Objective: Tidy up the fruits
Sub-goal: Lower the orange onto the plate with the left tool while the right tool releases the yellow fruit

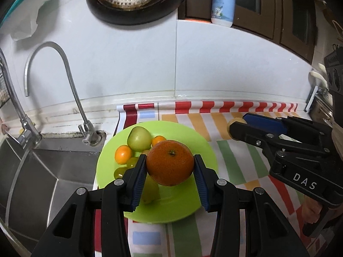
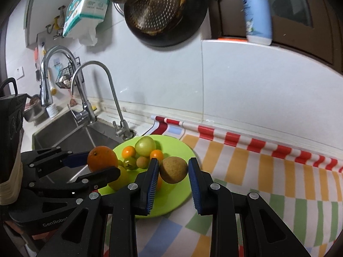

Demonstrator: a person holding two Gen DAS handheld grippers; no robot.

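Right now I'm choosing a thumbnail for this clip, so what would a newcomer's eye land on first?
First, the big orange clamped in the left hand-held gripper, hanging just above the lime-green plate of small fruit beside the sink. Next, the round brown fruit pinched in the right hand-held gripper, over the plate's right edge. The striped cloth frames it all.

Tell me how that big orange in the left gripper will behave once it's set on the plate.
The orange looks round, so it may roll on the flat green plate. Its skin looks firm, probably tolerating the left gripper. Nearby fruit could stop it.
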